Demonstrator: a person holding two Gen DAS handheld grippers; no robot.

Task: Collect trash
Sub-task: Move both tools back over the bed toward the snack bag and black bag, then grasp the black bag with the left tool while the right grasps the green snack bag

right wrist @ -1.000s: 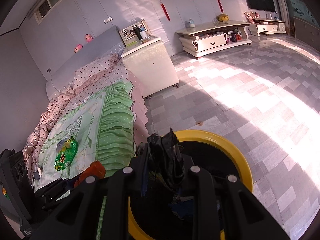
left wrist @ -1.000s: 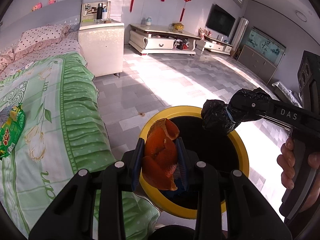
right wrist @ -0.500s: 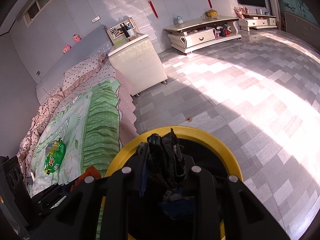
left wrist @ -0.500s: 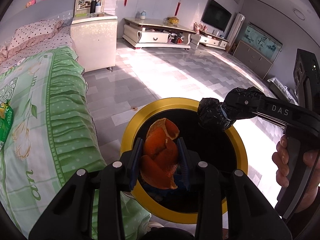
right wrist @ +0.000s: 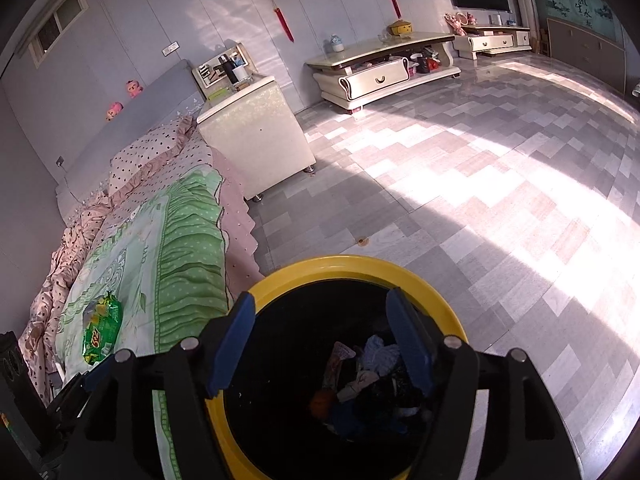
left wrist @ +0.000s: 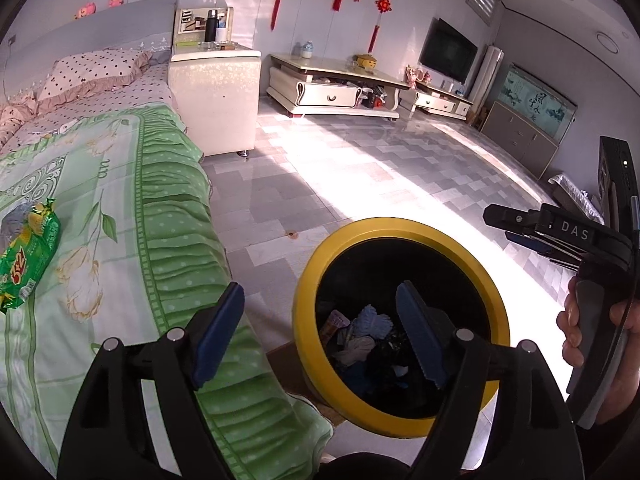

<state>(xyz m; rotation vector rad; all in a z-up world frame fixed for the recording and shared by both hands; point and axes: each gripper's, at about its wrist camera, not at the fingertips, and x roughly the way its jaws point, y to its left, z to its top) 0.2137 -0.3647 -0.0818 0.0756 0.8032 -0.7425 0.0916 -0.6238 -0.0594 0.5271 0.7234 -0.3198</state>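
Left hand-held gripper [left wrist: 320, 334]: jaws wide, empty, above yellow-rimmed bin [left wrist: 400, 228]. Right hand-held gripper [right wrist: 320, 334]: jaws wide, empty, over bin. Trash [right wrist: 372, 376]: inside bin. Green snack packet [left wrist: 28, 254]: on bed [left wrist: 160, 208], far left.

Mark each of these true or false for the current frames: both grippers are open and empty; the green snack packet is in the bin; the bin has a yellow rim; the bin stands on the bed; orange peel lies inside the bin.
1. Both the left gripper and the right gripper are open and empty. True.
2. The green snack packet is in the bin. False: it lies on the bed.
3. The bin has a yellow rim. True.
4. The bin stands on the bed. False: it stands on the floor beside the bed.
5. Orange peel lies inside the bin. True, among other trash.
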